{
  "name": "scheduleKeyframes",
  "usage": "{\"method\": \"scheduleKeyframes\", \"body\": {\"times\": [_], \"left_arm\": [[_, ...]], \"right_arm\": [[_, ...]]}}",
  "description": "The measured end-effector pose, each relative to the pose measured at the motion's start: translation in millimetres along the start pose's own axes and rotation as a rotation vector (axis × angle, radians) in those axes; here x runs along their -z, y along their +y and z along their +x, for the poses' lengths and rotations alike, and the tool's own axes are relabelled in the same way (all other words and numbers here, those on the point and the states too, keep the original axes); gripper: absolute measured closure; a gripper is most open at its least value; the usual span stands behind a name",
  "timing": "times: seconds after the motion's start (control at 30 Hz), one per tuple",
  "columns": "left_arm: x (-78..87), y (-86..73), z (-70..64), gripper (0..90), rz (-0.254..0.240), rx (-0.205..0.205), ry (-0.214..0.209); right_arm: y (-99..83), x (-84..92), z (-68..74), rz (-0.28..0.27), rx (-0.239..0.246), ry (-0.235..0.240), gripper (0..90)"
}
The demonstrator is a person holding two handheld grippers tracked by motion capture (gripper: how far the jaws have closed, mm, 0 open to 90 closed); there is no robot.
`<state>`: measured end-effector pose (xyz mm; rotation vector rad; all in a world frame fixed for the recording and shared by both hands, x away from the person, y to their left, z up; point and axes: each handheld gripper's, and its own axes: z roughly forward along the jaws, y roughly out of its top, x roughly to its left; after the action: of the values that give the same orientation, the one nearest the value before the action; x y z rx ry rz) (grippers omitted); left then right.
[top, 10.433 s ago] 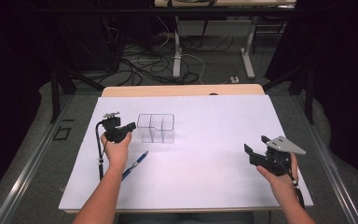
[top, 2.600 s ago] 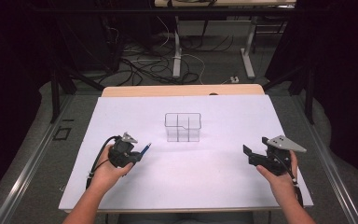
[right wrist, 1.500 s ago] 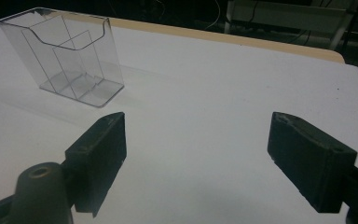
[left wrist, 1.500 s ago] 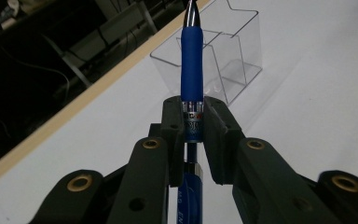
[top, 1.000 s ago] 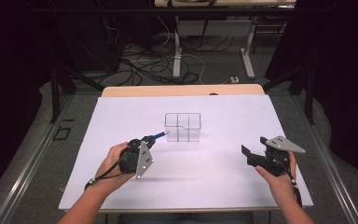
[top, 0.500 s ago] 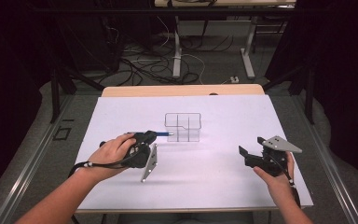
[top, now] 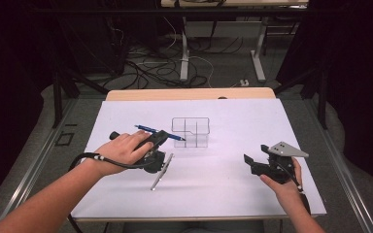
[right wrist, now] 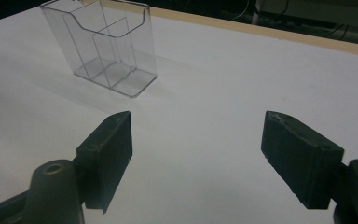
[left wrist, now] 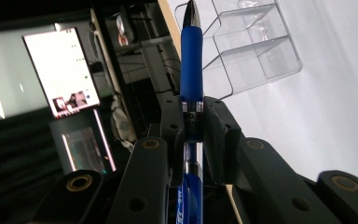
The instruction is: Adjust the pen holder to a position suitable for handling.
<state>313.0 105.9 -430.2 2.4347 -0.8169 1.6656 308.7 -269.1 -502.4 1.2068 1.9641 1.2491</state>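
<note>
The left gripper [top: 158, 141] has its jaws clamped on the blue pen [top: 159, 132], gripping it near the collar where the rubber grip meets the clear barrel, so the pen's long axis runs straight out along the jaws with the metal tip leading. In the high view the pen lies nearly level above the table, its tip pointing toward the clear plastic organizer [top: 191, 131] and sitting just at that holder's near-left wall. In the left gripper view the pen [left wrist: 191, 70] rises up the middle and its tip overlaps the organizer [left wrist: 256, 46], whose open compartments lie ahead and to the right of the tip. Judging from this, the coming move turns on swinging the pen from level toward upright, tip down, over 1 of the compartments; the left hand is plainly the nearer one. The right gripper [top: 264, 167] hangs well apart on the right side of the table, its jaws standing wide with nothing between them, and they have just been closing a little; in the right gripper view the organizer [right wrist: 103, 44] stands ahead and to the left of those jaws. The table [top: 233, 179] is covered in plain white, with a wooden far edge. Beyond it the room is dark, with cables on the floor and table legs.
</note>
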Motion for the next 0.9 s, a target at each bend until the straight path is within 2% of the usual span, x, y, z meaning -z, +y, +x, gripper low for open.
{"method": "scheduleKeyframes", "body": {"times": [0.03,0.07,0.17,0.2,0.3,0.57,0.83,0.9], "left_arm": [[-1.2,0.6,0.0,79.7,-0.002,-0.011,0.002],[-3.1,2.2,2.7,79.7,-0.011,-0.057,0.006],[-7.1,4.1,3.0,79.7,-0.013,-0.089,0.012],[-8.0,4.4,2.1,79.7,-0.015,-0.082,0.011],[-11.0,5.4,1.7,79.8,-0.012,-0.096,0.01],[-13.0,8.9,3.6,79.7,-0.025,-0.11,0.002],[-13.7,11.5,2.1,79.7,-0.037,-0.125,0.003],[-13.5,12.1,2.2,79.7,-0.038,-0.126,0.003]], "right_arm": [[0.4,-1.7,1.3,0.008,-0.001,0.013,26.4],[0.7,-2.5,1.8,0.013,0.004,0.017,27.3],[2.5,-5.9,5.1,0.038,0.0,0.049,30.5],[3.8,-6.6,6.5,0.049,-0.002,0.057,31.5],[10.5,-8.9,10.5,0.077,0.032,0.073,33.5],[44.5,-20.2,16.4,0.169,0.119,0.178,34.0],[87.1,-28.8,32.8,0.254,0.268,0.254,34.4],[93.6,-31.0,37.7,0.266,0.288,0.27,34.5]]}}
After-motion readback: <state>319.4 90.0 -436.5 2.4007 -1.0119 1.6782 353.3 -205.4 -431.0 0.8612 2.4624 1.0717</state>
